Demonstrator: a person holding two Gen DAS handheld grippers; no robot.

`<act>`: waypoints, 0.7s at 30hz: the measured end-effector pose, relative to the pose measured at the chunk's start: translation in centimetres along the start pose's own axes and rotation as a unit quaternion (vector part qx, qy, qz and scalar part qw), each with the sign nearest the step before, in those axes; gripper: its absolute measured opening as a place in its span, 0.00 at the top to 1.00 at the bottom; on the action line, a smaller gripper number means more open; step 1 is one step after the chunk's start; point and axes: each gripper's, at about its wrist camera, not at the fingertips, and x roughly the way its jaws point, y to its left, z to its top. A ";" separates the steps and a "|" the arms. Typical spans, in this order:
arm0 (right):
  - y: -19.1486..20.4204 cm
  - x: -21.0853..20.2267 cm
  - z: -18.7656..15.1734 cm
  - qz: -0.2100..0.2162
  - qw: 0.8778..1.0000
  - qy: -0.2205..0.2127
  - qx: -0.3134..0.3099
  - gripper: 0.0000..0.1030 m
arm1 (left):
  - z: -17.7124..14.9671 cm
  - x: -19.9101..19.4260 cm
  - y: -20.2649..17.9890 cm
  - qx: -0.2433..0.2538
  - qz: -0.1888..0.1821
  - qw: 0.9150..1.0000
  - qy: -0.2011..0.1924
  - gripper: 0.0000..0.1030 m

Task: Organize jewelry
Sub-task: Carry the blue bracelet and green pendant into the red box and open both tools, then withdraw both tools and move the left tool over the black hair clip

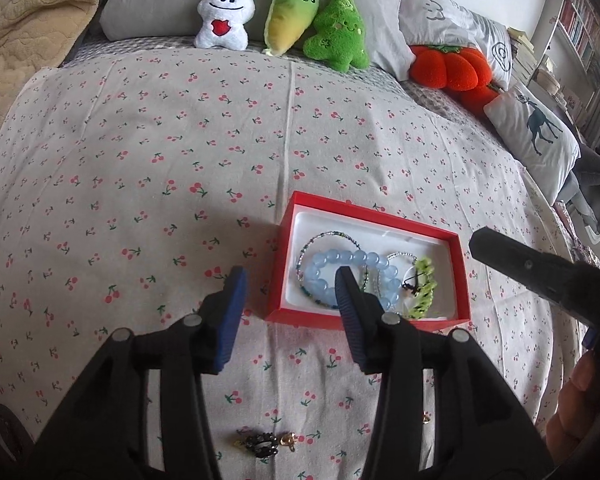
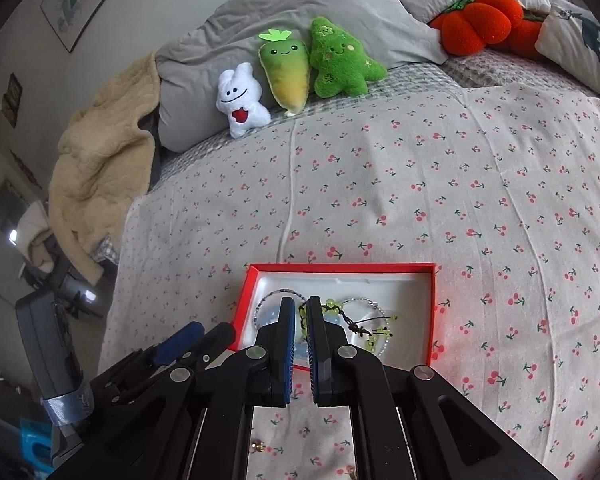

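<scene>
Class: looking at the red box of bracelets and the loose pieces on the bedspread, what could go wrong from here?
1. The small dark piece and gold piece lie close under the left gripper; they could be overlooked.
2. The bracelets overlap in the red box; lifting the green bracelet might drag the blue bracelet along.

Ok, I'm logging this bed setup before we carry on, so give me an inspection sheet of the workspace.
Surface: cherry-print bedspread, creased.
Job's things: red box open, holding a blue bead bracelet, thin beaded bracelets and a green beaded piece; a dark ornament and small gold pieces lie loose on the bedspread nearer the camera.
Clutter: nothing seen around the box.
Grippers: left tongs open, empty, at the box's near-left corner; right tongs shut over the box, nothing visibly held.
Cables: nothing seen.
Surroundings: three plush toys, pillows, orange pumpkin cushion, beige blanket.
</scene>
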 end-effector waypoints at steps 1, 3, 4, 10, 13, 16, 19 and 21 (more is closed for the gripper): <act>0.1 0.3 -0.1 0.003 1.000 0.002 -0.001 0.94 | -0.1 0.0 0.3 -0.003 0.003 1.000 0.002 0.53; -0.2 1.2 -0.3 -0.009 1.000 0.009 -0.001 0.94 | -0.3 0.1 0.9 -0.004 0.008 1.000 0.009 0.53; -0.5 1.7 -0.5 -0.019 1.000 0.016 0.002 0.94 | -0.5 0.2 1.0 -0.003 0.011 1.000 0.014 0.53; -2.5 3.5 -1.3 -0.060 0.997 0.048 0.017 0.93 | -1.1 0.4 1.7 0.003 0.024 0.999 0.032 0.52; -2.5 3.2 -1.4 -0.062 0.996 0.055 0.017 0.92 | -1.3 0.3 1.9 0.004 0.023 0.999 0.038 0.44; -2.3 2.7 -1.5 -0.066 0.996 0.062 0.011 0.89 | -1.6 0.0 1.7 0.010 0.020 0.999 0.042 0.37; -1.8 2.1 -1.8 -0.077 0.995 0.068 -0.008 0.88 | -2.1 -0.3 1.3 0.020 0.021 0.998 0.048 0.33; -1.6 1.7 -2.2 -0.081 0.994 0.072 -0.020 0.88 | -2.5 -0.6 0.9 0.026 0.020 0.998 0.052 0.29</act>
